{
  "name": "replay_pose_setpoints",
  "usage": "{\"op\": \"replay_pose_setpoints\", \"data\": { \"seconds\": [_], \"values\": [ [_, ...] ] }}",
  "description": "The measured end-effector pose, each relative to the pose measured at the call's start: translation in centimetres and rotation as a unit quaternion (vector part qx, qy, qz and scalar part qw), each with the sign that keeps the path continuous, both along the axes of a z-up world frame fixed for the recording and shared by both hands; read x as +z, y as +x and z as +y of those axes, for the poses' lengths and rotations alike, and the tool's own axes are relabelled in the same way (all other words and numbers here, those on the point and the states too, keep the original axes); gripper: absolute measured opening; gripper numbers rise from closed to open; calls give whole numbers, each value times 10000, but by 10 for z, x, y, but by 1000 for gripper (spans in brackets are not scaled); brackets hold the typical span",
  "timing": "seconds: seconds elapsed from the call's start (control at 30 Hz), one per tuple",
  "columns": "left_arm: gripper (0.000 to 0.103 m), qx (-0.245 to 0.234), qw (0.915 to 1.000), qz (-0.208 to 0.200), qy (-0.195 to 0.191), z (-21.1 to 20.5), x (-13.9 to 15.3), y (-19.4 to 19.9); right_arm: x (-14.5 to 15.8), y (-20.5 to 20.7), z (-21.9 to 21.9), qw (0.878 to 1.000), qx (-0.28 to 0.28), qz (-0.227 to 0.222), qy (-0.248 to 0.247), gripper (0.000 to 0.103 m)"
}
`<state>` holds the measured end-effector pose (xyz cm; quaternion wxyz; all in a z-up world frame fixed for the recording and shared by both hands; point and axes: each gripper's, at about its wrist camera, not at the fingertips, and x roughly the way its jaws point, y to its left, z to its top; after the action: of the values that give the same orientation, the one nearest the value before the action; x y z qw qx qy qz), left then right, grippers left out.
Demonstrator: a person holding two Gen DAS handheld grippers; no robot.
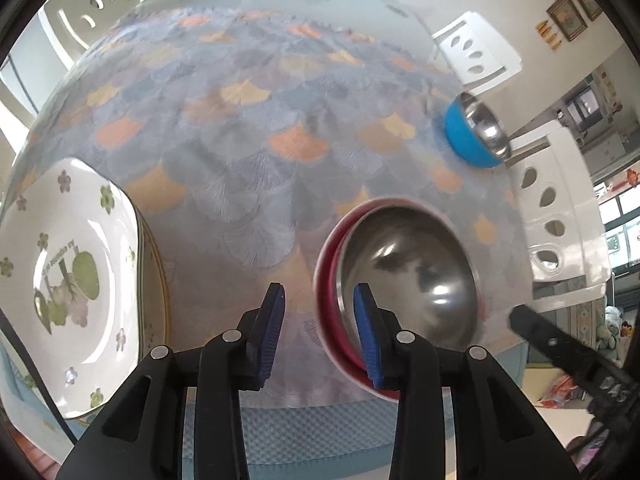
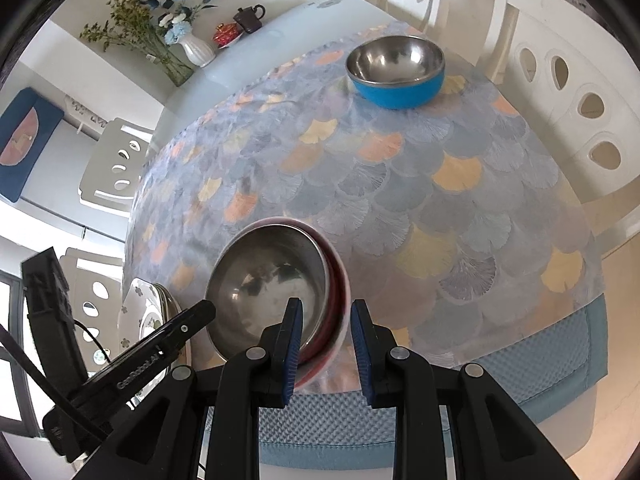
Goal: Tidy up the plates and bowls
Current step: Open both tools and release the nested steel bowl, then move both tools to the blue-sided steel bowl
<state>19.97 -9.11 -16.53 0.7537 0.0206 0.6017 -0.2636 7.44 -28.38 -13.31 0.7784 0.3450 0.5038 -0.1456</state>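
Red bowl (image 2: 334, 280) w/ steel liner sits low-centre in right wrist view, rim between the spread fingers of the right gripper (image 2: 326, 344), not pinched. Left gripper (image 1: 320, 332) also spread; its right pad overlaps the bowl's rim, contact unclear. Blue bowl (image 2: 400, 90) upper right. Floral plate (image 1: 68, 280) stacked at left edge, partly cut off.

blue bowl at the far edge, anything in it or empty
Empty. The blue bowl sits upright and its steel inside shows only reflections in the right wrist view.
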Motion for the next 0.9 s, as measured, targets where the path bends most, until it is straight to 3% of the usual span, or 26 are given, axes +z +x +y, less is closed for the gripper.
{"op": "replay_pose_setpoints", "data": {
  "seconds": [0.1,0.27,0.47,0.9],
  "values": [
    [31,25,9998,140,-132,1,-5,-2,0,0,-3,10000,42,-30,32,24],
    [31,-103,9994,23,-332,-3,9,-9,5,1,-6,9996,152,-245,51,24],
    [31,-401,9986,30,-331,-7,14,-31,17,3,-4,9983,332,-444,-152,24],
    [32,-370,9986,-90,-376,-12,10,-62,8,-33,1,9994,154,-269,-146,24]
  ]
}}
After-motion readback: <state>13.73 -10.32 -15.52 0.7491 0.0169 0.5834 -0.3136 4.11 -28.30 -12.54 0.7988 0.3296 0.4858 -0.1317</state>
